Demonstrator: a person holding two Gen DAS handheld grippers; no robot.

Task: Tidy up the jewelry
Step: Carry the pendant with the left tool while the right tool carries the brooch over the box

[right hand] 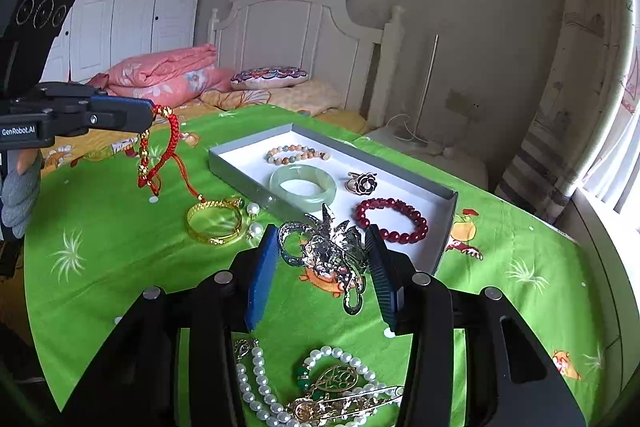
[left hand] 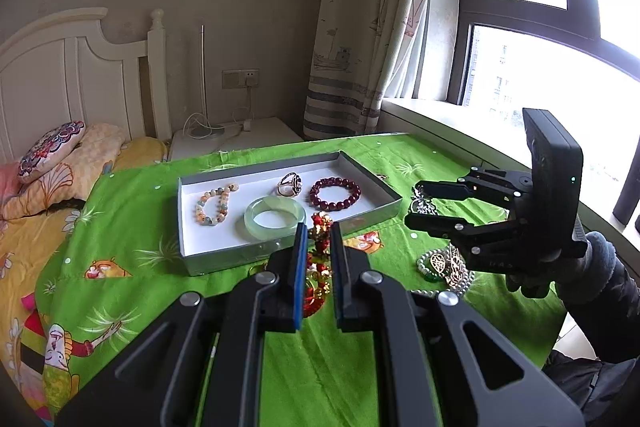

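A grey tray (left hand: pixel 240 255) (right hand: pixel 236 169) with a white floor lies on the green cloth. It holds a pastel bead bracelet (left hand: pixel 214 205), a jade bangle (left hand: pixel 275 217) (right hand: pixel 303 183), a flower ring (left hand: pixel 290 183) (right hand: pixel 362 183) and a dark red bead bracelet (left hand: pixel 335 193) (right hand: pixel 392 219). My left gripper (left hand: pixel 319 239) (right hand: pixel 151 115) is shut on a red cord bracelet (left hand: pixel 318 223) (right hand: pixel 150 155) with gold beads, which hangs above the cloth left of the tray. My right gripper (right hand: pixel 322 239) (left hand: pixel 414 203) is shut on a silver ornate clip (right hand: pixel 326 251) (left hand: pixel 423 205), held just off the tray's near corner.
On the cloth lie a gold bangle (right hand: pixel 216 223), pearl earrings (right hand: pixel 255 227), a pearl necklace (right hand: pixel 260 379) and gold pendants (right hand: pixel 334 379) (left hand: pixel 440 263). A bed borders the table at the far side, and a nightstand (left hand: pixel 240 139) and window sill (left hand: pixel 460 123) stand behind it.
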